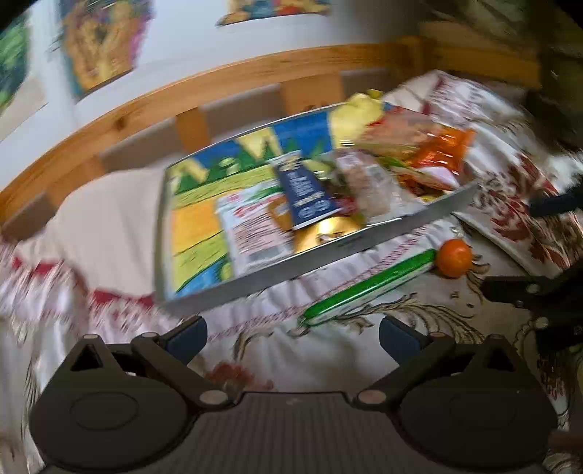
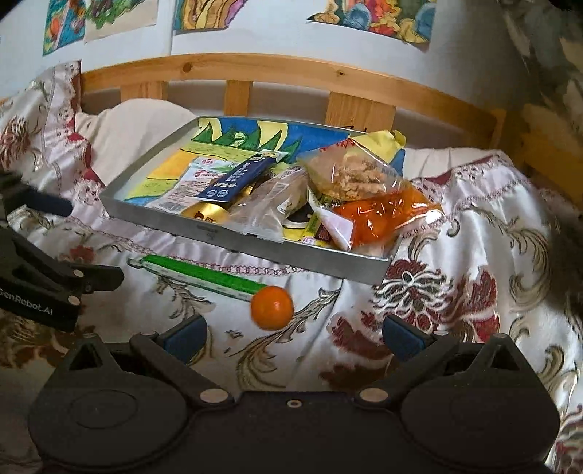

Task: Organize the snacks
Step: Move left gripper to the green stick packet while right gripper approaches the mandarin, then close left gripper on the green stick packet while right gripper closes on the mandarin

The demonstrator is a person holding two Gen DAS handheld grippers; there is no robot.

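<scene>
A grey metal tray (image 2: 255,246) (image 1: 277,269) with a colourful drawing on its floor rests on the patterned bedspread and holds several snack packets. A blue stick packet (image 2: 233,177) (image 1: 306,193), a clear bag of brown snacks (image 2: 349,175) and an orange bag (image 2: 379,215) lie in it. Outside the tray, a long green packet (image 2: 204,275) (image 1: 368,288) and an orange fruit (image 2: 272,307) (image 1: 453,258) lie on the cloth. My right gripper (image 2: 293,337) is open just below the fruit. My left gripper (image 1: 293,337) is open and empty, short of the green packet.
A wooden bed rail (image 2: 262,71) runs behind the tray, with drawings on the wall (image 2: 375,18) above. A cream pillow (image 2: 138,127) lies at the tray's back left. The left gripper's body (image 2: 43,288) shows at the left edge of the right wrist view.
</scene>
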